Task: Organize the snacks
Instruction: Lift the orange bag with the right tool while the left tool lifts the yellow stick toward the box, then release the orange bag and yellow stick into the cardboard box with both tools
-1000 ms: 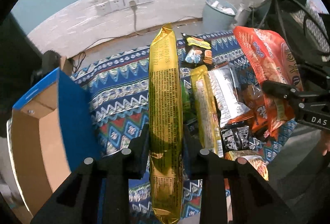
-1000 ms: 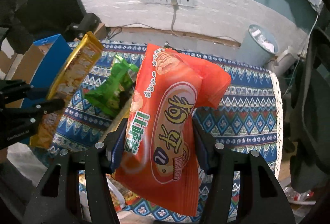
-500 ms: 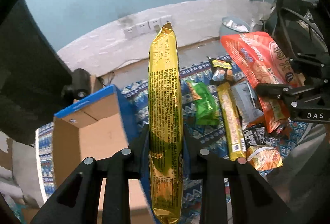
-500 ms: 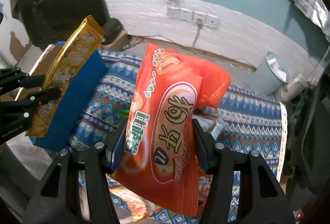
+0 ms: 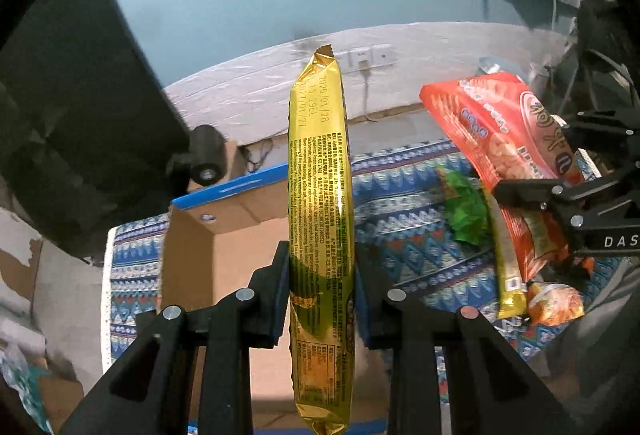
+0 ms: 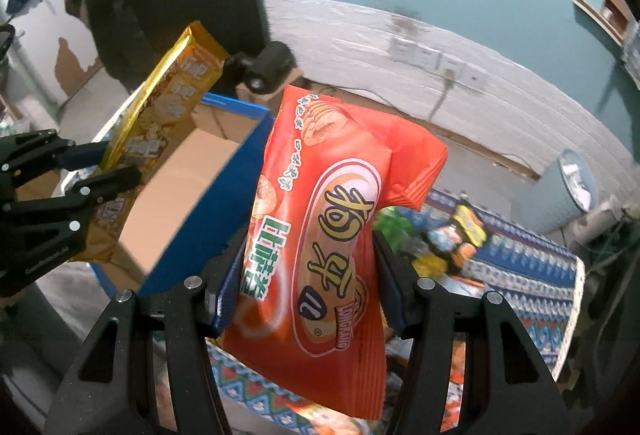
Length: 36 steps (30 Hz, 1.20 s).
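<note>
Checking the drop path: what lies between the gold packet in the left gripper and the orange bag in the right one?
In the right wrist view, the blue wall of the open cardboard box stands between the gold packet and the orange bag.

The left gripper [image 5: 322,283] points steeply down, and its jaws are closed tight on a thin gold packet [image 5: 320,219] that stands up toward 12 o'clock. The right gripper [image 6: 308,275] also points down; its jaws stand wider and clamp a red bag [image 6: 320,235] from both sides.
</note>
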Each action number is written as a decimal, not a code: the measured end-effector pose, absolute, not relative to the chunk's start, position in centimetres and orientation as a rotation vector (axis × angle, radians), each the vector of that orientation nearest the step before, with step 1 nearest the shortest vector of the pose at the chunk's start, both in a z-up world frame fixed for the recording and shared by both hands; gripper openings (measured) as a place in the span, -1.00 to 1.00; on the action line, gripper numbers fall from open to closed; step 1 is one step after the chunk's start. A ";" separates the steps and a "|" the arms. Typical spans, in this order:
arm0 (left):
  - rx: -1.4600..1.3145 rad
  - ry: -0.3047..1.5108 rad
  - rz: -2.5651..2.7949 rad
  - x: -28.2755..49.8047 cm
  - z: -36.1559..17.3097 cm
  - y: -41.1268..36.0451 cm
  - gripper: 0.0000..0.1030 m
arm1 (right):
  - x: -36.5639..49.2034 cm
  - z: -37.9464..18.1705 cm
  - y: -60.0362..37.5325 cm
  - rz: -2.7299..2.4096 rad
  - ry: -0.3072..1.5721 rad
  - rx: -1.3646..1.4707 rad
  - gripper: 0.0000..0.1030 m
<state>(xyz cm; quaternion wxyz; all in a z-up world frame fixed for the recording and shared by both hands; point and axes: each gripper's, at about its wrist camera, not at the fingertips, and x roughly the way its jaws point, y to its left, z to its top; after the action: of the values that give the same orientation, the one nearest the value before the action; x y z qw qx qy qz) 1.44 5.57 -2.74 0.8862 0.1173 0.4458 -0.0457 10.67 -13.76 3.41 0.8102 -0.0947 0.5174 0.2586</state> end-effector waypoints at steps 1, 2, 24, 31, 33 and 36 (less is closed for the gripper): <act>0.234 0.930 -0.089 1.5 -2.8 6.1 -0.46 | 10.9 3.3 -13.1 0.562 1.109 -0.205 0.13; 0.218 0.934 -0.084 1.6 -2.9 6.7 -0.46 | 11.0 3.2 -12.5 0.572 1.111 -0.208 0.13; 0.114 1.038 0.075 2.2 -7.9 15.9 -0.45 | 11.7 -0.9 1.3 0.777 1.182 -0.335 0.13; 0.084 1.115 0.085 1.9 -9.8 16.6 -0.44 | 12.0 -2.6 2.8 0.823 1.223 -0.329 0.24; 0.083 1.118 0.095 1.8 -10.0 16.8 -0.41 | 12.2 -2.8 2.7 0.827 1.236 -0.312 0.30; 0.082 1.104 0.110 1.7 -9.4 16.8 -0.11 | 12.2 -2.4 2.3 0.804 1.225 -0.307 0.40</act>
<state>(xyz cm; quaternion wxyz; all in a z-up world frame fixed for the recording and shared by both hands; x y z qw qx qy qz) 1.74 16.76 -9.44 0.8491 0.0390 0.5241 0.0521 12.24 2.28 -2.42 0.7326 -0.1397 0.5568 0.3657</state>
